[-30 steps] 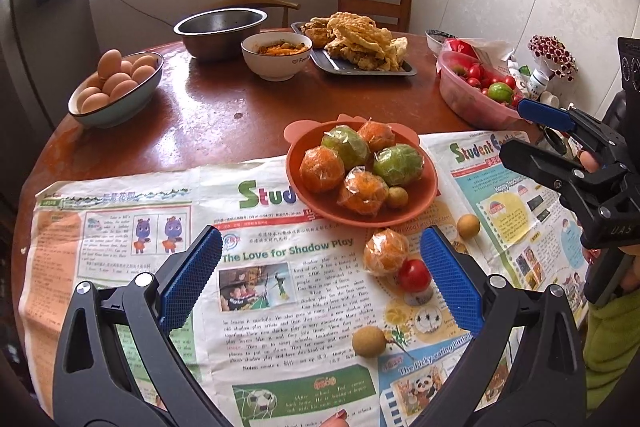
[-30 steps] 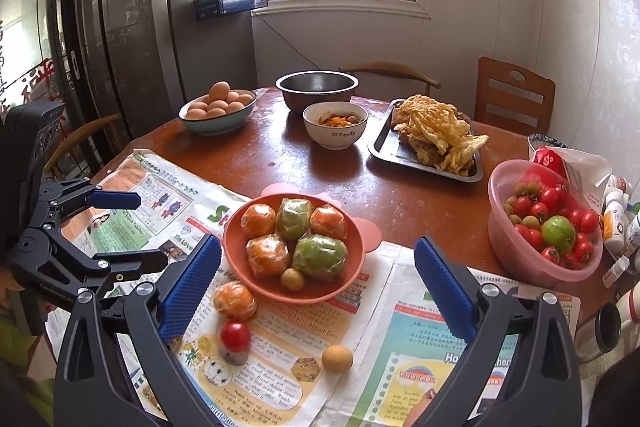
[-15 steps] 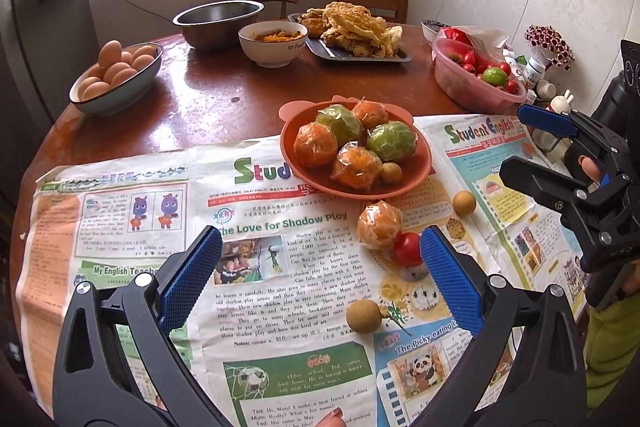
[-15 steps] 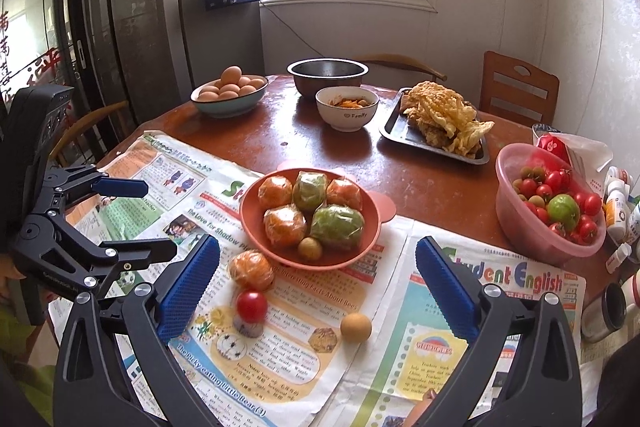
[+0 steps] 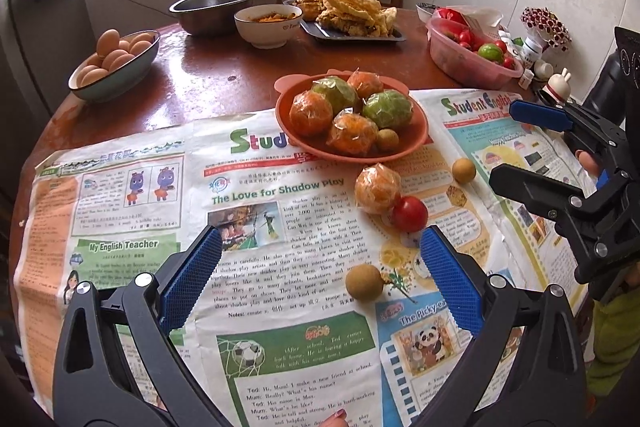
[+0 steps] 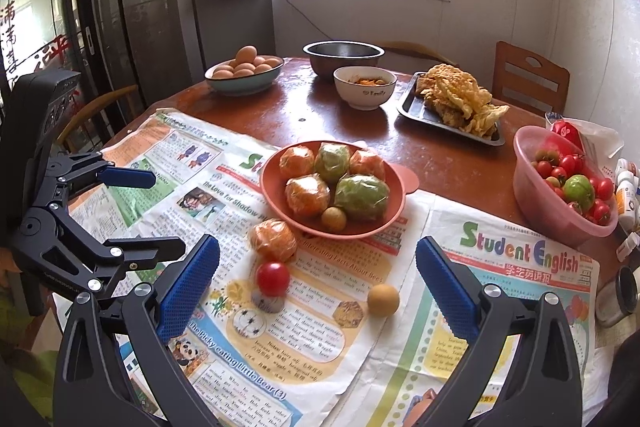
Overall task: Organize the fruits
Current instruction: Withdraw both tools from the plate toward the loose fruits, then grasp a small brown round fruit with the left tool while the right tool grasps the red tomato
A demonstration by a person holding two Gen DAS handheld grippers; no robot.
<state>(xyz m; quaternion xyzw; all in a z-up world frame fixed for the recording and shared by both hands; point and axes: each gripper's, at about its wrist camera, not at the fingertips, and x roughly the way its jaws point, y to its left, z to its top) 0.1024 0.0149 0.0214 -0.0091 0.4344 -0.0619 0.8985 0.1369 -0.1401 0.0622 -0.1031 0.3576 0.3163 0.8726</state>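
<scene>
Both hand-held grippers hover above the newspaper-covered round wooden worktop [image 5: 208, 75] with their blue-padded jaws spread wide apart and nothing between them. Ahead of the left hand-held gripper [image 5: 320, 275], just inside its right finger, lies a small round tan longan-like fruit [image 5: 363, 282] on the printed newspaper [image 5: 256, 211]. Farther ahead and slightly right, a plastic-wrapped orange [image 5: 377, 188] touches a red cherry tomato [image 5: 409, 213], and a second small tan fruit [image 5: 463, 170] sits apart to their right. Beyond these stands the shallow orange plastic plate [image 5: 416, 143], holding three wrapped oranges, two wrapped green fruits and one small tan fruit. The right hand-held gripper [image 6: 318, 279] looks over the same group: the tomato and the wrapped orange lie ahead toward its left finger, the tan fruit nearer its middle, the plate straight beyond. Off to its far right is a pink translucent plastic bowl [image 6: 532, 187] of tomatoes. At the far side of the worktop sit a bowl of brown eggs [image 6: 244, 71], a steel mixing bowl [image 6: 343, 57], a white ceramic bowl [image 6: 365, 89] and a dark tray of fried food [image 6: 416, 107].
</scene>
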